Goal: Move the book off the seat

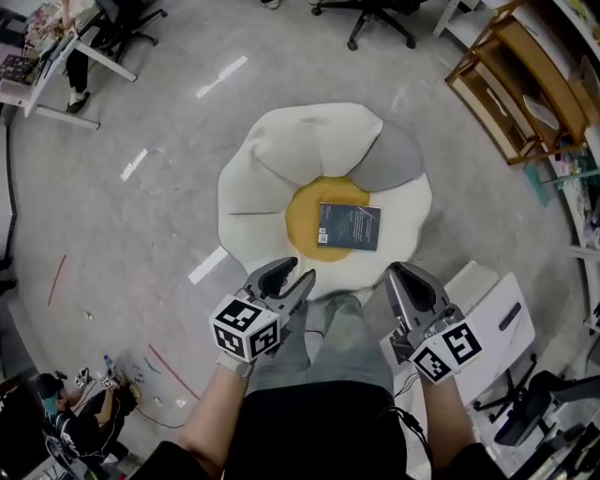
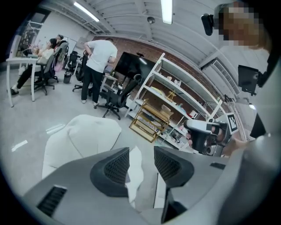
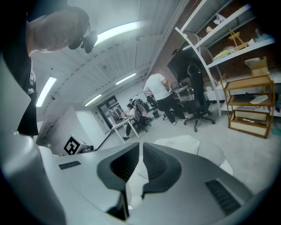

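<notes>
Jaws of left gripper (image 1: 298, 278) partly apart, right gripper (image 1: 400, 272) together, both empty; dark blue rectangular book (image 1: 349, 227) flat on white-and-yellow flower-shaped cushion seat (image 1: 309, 136), probably light, stiff, best pinched by one edge.

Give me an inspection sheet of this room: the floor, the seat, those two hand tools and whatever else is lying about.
Surface: grey floor with tape marks; flower-shaped seat on it.
Job's things: book lies flat on the seat's yellow centre, untouched.
Clutter: small items on the floor, lower left.
Grippers: left gripper open, empty; right gripper shut, empty; both short of the book.
Cables: thin cable by the right gripper.
Surroundings: wooden shelf, office chairs, desk, people working.
</notes>
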The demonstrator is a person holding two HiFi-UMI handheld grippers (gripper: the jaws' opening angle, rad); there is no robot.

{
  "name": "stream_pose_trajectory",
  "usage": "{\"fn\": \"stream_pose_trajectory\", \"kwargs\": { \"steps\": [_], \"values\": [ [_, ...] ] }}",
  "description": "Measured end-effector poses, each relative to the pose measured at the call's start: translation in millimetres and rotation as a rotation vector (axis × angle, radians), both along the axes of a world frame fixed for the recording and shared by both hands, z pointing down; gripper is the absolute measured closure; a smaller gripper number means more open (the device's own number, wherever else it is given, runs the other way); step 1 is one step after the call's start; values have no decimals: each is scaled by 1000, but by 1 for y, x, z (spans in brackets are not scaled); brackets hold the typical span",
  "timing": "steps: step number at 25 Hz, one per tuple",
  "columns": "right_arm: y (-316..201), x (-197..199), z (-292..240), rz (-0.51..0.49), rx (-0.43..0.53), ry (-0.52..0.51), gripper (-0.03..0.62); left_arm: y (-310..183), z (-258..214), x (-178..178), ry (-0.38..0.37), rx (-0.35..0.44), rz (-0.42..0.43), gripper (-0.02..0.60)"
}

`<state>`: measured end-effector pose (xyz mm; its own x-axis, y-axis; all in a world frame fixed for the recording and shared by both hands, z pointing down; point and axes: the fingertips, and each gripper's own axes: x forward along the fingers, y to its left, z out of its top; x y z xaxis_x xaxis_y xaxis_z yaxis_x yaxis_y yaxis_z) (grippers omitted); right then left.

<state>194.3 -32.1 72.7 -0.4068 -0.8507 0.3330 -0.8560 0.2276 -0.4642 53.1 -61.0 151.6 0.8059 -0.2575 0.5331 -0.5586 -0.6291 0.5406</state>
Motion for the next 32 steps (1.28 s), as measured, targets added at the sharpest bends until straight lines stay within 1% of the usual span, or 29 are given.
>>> {"fn": "stream_pose_trajectory", "kwargs": {
  "steps": [3,8,12,15,18,22,26,28,32],
  "values": [
    [-3,5,34,-3,-35,28,579,-5,44,0,-8,-45,-7,411],
    [8,3,87,-21,-106,60,577,-1,120,0,-9,-155,-34,400],
    [10,-6,135,-40,-152,67,577,-6,178,2,-39,-182,-27,400],
    [13,-12,174,-62,-188,82,572,-10,222,4,-44,-224,-36,394],
    [17,-15,211,-66,-220,94,563,-10,266,7,-67,-246,-11,376],
    [19,-16,255,-59,-247,97,548,-12,323,8,-94,-256,22,370],
    [15,-12,297,-49,-269,100,526,-12,385,12,-107,-320,13,365],
    [12,-11,317,-46,-281,103,513,-10,414,14,-116,-350,28,361],
    [7,-8,357,-38,-294,127,496,-13,463,18,-146,-343,70,357]
  ]
}}
